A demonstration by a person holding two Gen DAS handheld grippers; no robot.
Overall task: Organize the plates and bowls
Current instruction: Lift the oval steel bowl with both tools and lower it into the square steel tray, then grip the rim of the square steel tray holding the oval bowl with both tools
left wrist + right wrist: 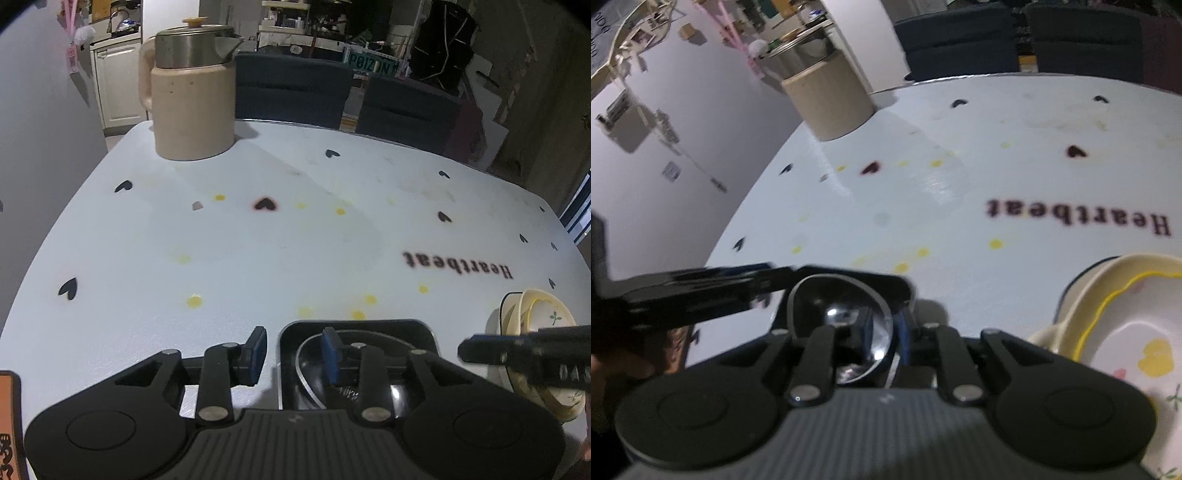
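A black square plate (288, 336) lies at the near edge of the white table, with a black round bowl (314, 369) sitting in it. My left gripper (295, 354) is open, its jaws straddling the plate's left rim. In the right wrist view my right gripper (882, 339) is shut on the black bowl's rim (882, 325), above the black plate (894, 282). A stack of cream floral bowls (532, 325) stands to the right; it also shows in the right wrist view (1126, 325).
A beige kettle (192, 96) with a steel top stands at the far left of the table (258, 240). Two dark chairs (295, 92) stand behind the far edge. A grey wall runs along the left.
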